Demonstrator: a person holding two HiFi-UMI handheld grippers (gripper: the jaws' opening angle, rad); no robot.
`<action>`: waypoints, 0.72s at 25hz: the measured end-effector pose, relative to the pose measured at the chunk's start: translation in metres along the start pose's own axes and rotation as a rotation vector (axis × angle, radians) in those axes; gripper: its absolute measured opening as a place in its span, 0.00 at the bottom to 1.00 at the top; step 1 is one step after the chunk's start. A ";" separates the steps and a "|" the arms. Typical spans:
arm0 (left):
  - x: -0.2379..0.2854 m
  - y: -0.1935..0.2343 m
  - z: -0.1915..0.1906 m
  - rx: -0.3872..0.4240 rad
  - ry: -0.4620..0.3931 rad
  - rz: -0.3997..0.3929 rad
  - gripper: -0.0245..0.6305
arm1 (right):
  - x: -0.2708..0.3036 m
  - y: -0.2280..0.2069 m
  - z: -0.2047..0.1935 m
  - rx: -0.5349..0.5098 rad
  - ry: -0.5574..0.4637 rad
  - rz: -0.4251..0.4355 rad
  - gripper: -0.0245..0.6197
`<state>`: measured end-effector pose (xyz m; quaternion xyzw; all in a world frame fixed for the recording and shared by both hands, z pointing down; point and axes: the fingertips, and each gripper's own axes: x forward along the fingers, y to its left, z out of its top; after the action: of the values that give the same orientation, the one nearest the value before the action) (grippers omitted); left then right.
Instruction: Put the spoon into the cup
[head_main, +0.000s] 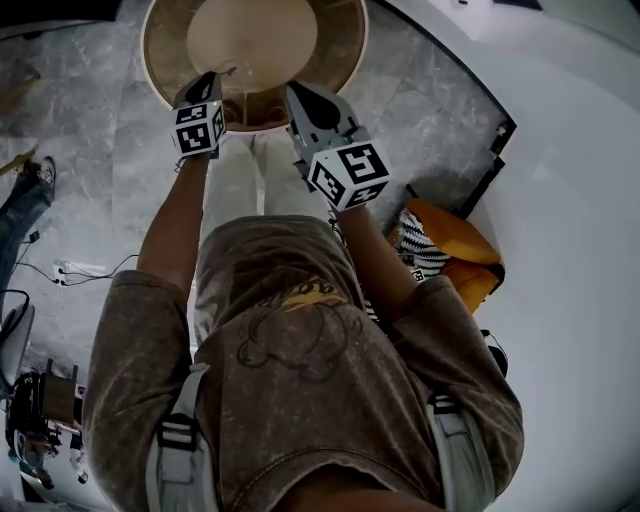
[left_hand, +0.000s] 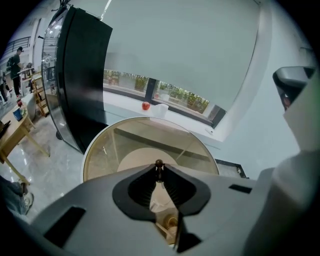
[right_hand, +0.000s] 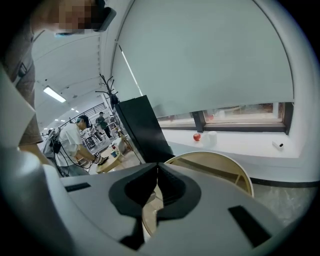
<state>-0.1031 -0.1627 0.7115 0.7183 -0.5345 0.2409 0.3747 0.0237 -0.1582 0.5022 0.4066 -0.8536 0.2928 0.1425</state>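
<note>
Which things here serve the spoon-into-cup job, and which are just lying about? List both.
Job in hand:
- spoon, pinched in the left gripper
- round table below it
- the cup: cannot be clearly made out

Lying about:
- right gripper, shut and empty
- red apple and white object on the sill
- black cabinet
- orange bag

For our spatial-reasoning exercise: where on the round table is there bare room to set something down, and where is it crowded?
The far half of the round table, between its rim facing the window sill and the left tool and right tool, is bare. The near edge, where both tools hang close together, is crowded.
</note>
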 end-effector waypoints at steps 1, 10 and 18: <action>0.003 0.001 -0.004 -0.002 0.004 0.000 0.13 | 0.001 -0.001 -0.002 0.002 0.002 0.000 0.07; 0.025 0.010 -0.025 -0.015 0.043 0.002 0.13 | 0.008 -0.003 -0.010 0.017 0.031 0.006 0.07; 0.035 0.016 -0.029 -0.023 0.028 -0.007 0.13 | 0.011 -0.007 -0.019 0.023 0.048 0.002 0.07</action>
<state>-0.1056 -0.1627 0.7598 0.7121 -0.5295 0.2436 0.3914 0.0229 -0.1567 0.5249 0.4002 -0.8469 0.3125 0.1579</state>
